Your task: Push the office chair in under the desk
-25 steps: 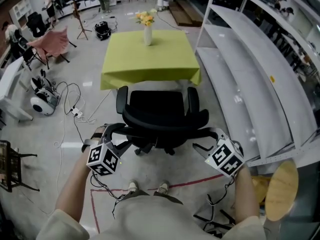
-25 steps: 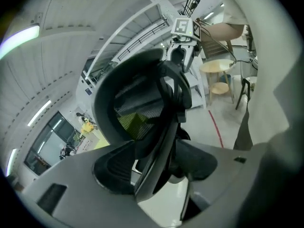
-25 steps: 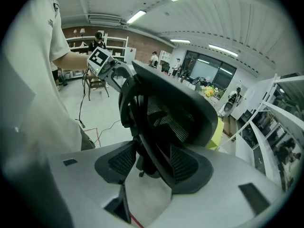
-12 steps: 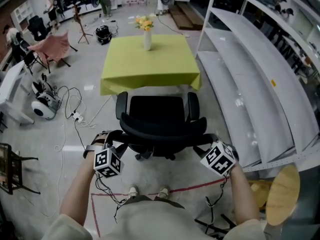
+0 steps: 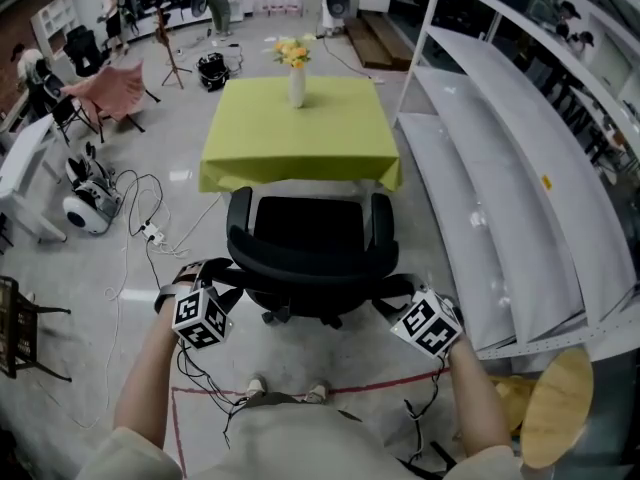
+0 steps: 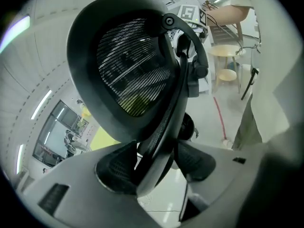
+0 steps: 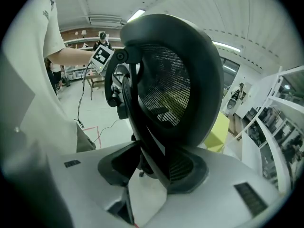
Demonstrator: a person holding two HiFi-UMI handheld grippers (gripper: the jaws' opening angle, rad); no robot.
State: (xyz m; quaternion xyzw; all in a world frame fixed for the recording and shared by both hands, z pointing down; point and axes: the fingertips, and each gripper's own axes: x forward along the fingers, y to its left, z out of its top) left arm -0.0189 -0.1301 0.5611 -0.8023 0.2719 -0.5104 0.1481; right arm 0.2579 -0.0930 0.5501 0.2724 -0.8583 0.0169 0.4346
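Observation:
The black office chair [image 5: 305, 238] faces the desk under a yellow-green cloth [image 5: 295, 133], its armrests at the cloth's near edge. A vase of yellow flowers [image 5: 296, 76] stands on the desk. My left gripper [image 5: 215, 276] is at the left rim of the mesh backrest [image 6: 123, 65]. In the left gripper view, the left gripper [image 6: 154, 163] has the backrest's frame bar wedged between its pads; the jaws have just been opening slightly. My right gripper [image 5: 393, 290] is at the backrest's right rim. Its jaws [image 7: 152, 167] have just been closing and press on the frame bar of the backrest [image 7: 175, 80].
Tall white shelving [image 5: 500, 148] runs along the right, close to the chair. Cables [image 5: 140, 230] and a white device [image 5: 85, 208] lie on the floor at the left. A red tape line [image 5: 350, 383] crosses by my feet. A round wooden stool [image 5: 555, 408] stands at the lower right.
The chair has rolled a little toward the desk. Both grippers have come forward with it and sit lower on the backrest's sides.

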